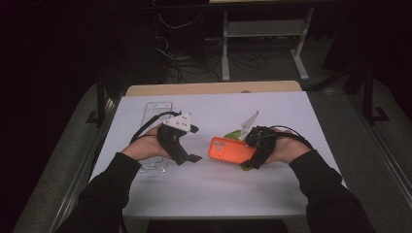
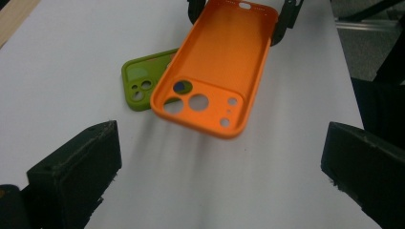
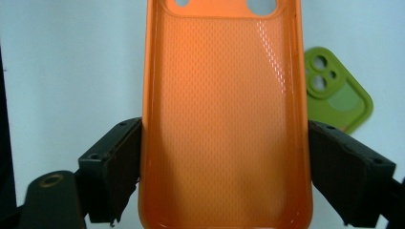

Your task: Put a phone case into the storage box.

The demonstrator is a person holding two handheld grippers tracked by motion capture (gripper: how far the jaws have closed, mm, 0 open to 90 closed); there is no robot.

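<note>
White sheeting covers the table (image 1: pixel 214 194), with dark floor and cables beyond its far edge. Your right gripper (image 1: pixel 252 148) clamps the orange phone case (image 1: pixel 231 150) by its long sides, inner face up, lifted clear of the surface. Partly beneath it, flat on the sheet, lies the green phone case (image 2: pixel 141 83). Your left gripper (image 1: pixel 192 143), jaws spread wide and empty, faces the orange case from near. A clear plastic tray (image 1: pixel 158 109) sits under your left hand (image 1: pixel 145 148).
</note>
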